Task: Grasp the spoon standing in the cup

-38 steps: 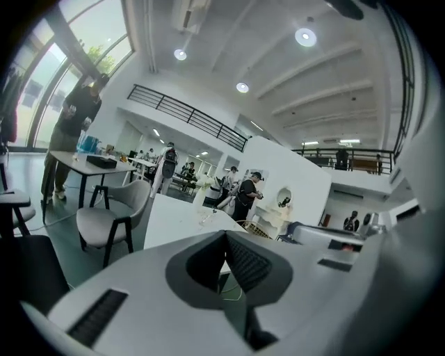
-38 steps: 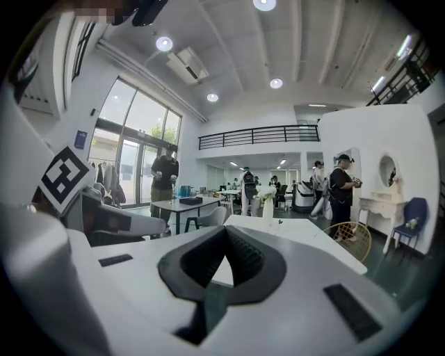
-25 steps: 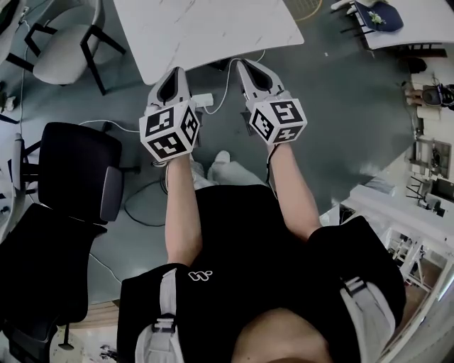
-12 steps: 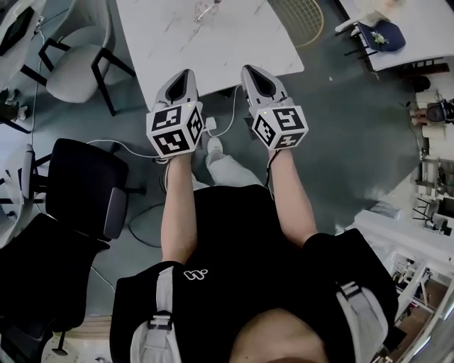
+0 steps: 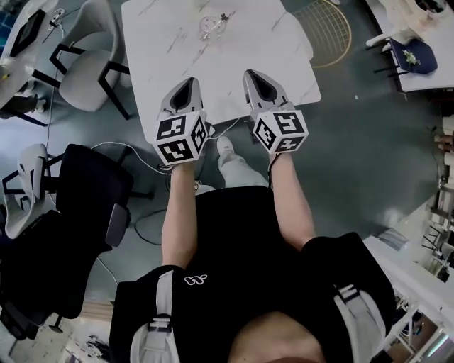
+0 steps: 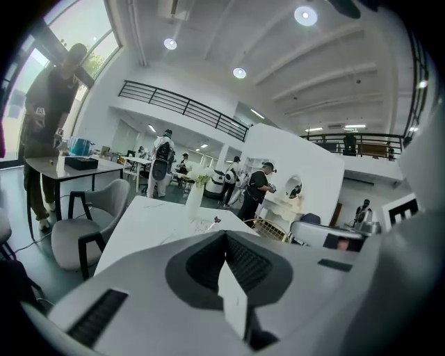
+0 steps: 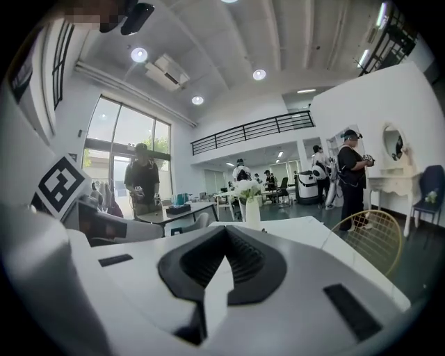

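A clear glass cup point(image 5: 211, 28) with a spoon point(image 5: 221, 18) standing in it sits near the far edge of the white marble table point(image 5: 255, 49). In the left gripper view the cup point(image 6: 211, 224) shows small, just past the jaw tips. My left gripper point(image 5: 186, 84) and right gripper point(image 5: 254, 74) hover side by side over the table's near edge, well short of the cup. Both have their jaws shut with nothing between them. In the left gripper view the left gripper point(image 6: 224, 233) points at the table, and the right gripper point(image 7: 226, 230) does the same in its own view.
A white vase point(image 7: 250, 207) with flowers stands farther back on the table. A grey chair point(image 5: 81, 67) is at the table's left, a gold wire chair point(image 5: 328, 30) at its right, and black office chairs point(image 5: 81, 188) stand at my left. Cables point(image 5: 145, 152) lie on the floor; several people stand in the hall.
The table has come closer under both grippers, and the cup with the spoon has come into view. Both grippers stay shut, side by side.
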The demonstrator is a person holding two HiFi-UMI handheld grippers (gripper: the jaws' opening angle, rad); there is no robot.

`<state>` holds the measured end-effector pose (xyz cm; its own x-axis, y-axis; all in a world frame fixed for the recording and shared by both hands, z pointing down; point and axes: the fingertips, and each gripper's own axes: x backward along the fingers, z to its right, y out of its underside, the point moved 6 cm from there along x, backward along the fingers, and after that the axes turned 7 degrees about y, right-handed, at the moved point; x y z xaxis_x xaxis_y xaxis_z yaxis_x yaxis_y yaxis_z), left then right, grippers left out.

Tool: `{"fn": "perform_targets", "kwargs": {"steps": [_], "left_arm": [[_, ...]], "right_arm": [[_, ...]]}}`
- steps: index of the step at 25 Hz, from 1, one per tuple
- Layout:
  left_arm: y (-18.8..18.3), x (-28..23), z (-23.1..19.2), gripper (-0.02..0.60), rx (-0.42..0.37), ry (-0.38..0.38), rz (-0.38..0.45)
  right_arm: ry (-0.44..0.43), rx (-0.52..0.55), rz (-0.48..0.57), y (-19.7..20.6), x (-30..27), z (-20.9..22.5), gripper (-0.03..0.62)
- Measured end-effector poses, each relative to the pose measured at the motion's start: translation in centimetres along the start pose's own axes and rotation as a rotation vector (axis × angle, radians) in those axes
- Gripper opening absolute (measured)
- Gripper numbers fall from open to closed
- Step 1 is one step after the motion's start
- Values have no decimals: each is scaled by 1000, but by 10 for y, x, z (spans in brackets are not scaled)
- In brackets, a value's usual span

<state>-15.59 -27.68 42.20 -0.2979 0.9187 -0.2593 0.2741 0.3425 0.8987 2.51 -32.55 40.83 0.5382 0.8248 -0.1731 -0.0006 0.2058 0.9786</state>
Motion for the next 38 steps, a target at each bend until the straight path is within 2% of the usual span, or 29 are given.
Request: {"fn": "perform_targets", "kwargs": {"steps": [5,11,21,23,25,26,31,38], "left_arm": [[-12,-69,0,12,14,-65,-6],[-18,-112,-11,12,-1,-138,-22],[-7,-129,-43,14,18,-266,-87],[-8,-134,-46,12,11,-277,-91],[-7,-136,-48,12,4,-286,-101],[-7,-136,-49,14,4,-291,-106],[-6,-139,-63,12,21,-313,-124],[-5,-156,-69,12,50,-301,-137]], "right_arm": [[-33,-43,-33,-3,-54,54,6],[-101,-75,-66,5,-109,81,6],[-186,-107,-134,35,-197,91,8],[-188,-117,-138,39,-215,98,9],[-188,-131,-146,44,-229,104,66],[-189,-133,-154,47,-235,105,74],[-196,-128,-188,59,-262,104,91],[-241,-160,-240,76,-287,96,127]]}}
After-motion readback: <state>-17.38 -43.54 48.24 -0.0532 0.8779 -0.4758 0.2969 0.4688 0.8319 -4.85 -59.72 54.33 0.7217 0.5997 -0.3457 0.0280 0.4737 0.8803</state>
